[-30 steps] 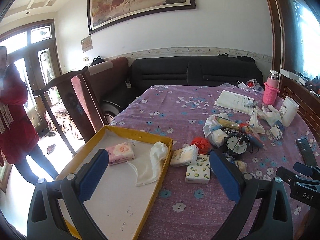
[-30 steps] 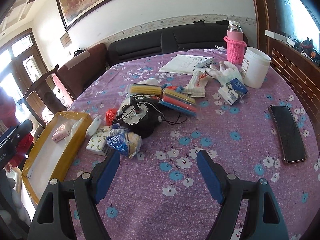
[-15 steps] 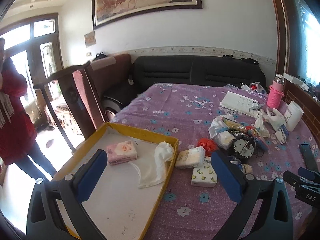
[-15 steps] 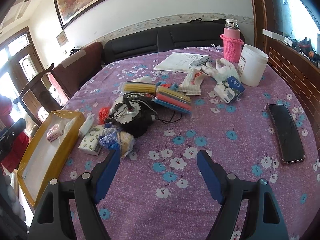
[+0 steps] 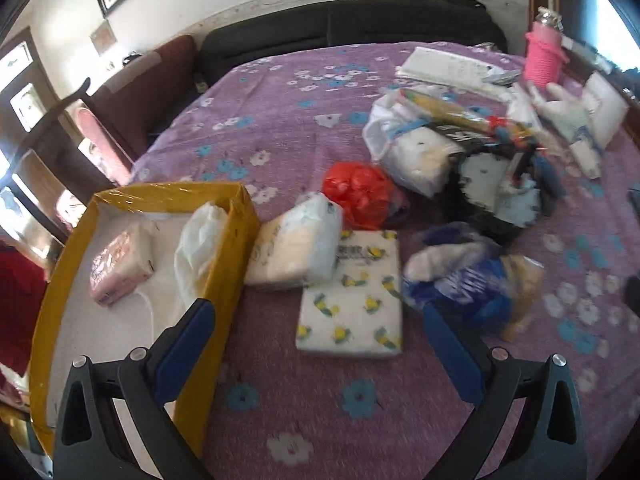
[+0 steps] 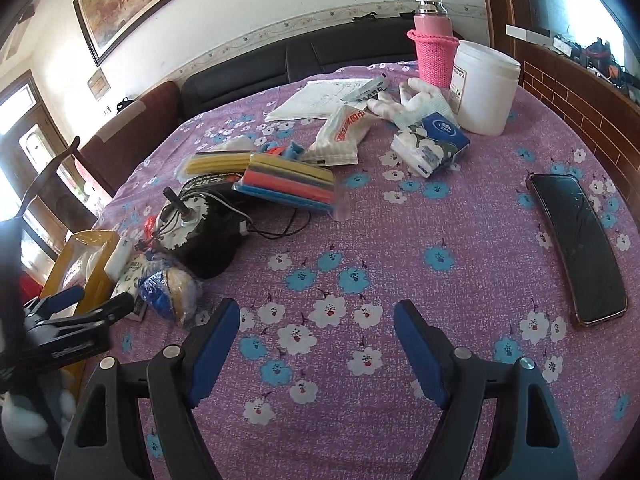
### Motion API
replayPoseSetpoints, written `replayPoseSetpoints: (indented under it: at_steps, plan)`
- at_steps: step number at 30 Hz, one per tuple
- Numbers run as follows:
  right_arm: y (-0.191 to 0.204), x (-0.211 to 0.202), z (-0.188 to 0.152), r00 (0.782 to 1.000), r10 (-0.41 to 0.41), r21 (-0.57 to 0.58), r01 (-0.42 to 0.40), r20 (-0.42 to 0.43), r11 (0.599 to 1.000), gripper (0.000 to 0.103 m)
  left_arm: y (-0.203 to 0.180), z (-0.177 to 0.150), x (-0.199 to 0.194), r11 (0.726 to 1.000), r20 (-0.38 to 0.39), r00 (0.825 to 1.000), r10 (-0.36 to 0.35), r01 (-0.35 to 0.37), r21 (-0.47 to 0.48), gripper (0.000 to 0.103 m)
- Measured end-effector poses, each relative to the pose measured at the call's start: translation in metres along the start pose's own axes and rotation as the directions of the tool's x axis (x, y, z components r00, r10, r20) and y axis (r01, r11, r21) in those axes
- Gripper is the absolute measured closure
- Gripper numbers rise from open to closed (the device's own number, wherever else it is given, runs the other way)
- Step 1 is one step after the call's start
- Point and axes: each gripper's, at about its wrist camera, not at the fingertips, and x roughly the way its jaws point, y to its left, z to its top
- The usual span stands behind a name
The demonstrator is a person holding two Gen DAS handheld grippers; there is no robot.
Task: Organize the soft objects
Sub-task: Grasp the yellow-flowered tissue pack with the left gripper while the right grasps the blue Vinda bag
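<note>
My left gripper is open and empty, just in front of a white tissue pack with yellow flowers. A second tissue pack leans beside the yellow tray, which holds a pink tissue pack and a white glove. A red bag and a blue-and-tan bagged bundle lie close by. My right gripper is open and empty over bare purple cloth. The left gripper also shows in the right wrist view next to the tray.
A black motor with wires, coloured foam strips, tissue packs, a white glove, a white jar, a pink bottle and papers crowd the table's far half. A phone lies at right.
My left gripper has dropped and moved forward and right, from over the tray to close above the flowered tissue pack. My right gripper has shifted slightly; both stay open.
</note>
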Motion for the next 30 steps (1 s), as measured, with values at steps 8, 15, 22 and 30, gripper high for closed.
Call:
replayPoseSetpoints:
  at_steps: [8, 15, 22, 30]
  plan:
    - [-0.002, 0.004, -0.001, 0.999, 0.049, 0.011, -0.049, -0.01, 0.999, 0.02, -0.004, -0.012, -0.007, 0.973, -0.06, 0.972, -0.225, 0.227, 0.031, 0.052]
    - [0.012, 0.011, 0.007, 0.985, 0.155, 0.021, -0.154, -0.08, 0.988, 0.02, 0.006, -0.032, -0.037, 0.96, -0.026, 0.962, -0.27, 0.271, 0.074, 0.032]
    - [0.058, 0.045, 0.01, 0.964, 0.192, 0.008, -0.193, -0.183, 0.981, 0.02, 0.013, -0.026, -0.025, 0.967, -0.031, 0.968, -0.25, 0.252, 0.048, 0.029]
    - [0.091, 0.068, 0.003, 0.959, 0.171, -0.053, -0.188, -0.226, 0.981, 0.061, 0.003, -0.034, -0.015, 0.927, -0.067, 0.928, -0.367, 0.371, 0.06, 0.063]
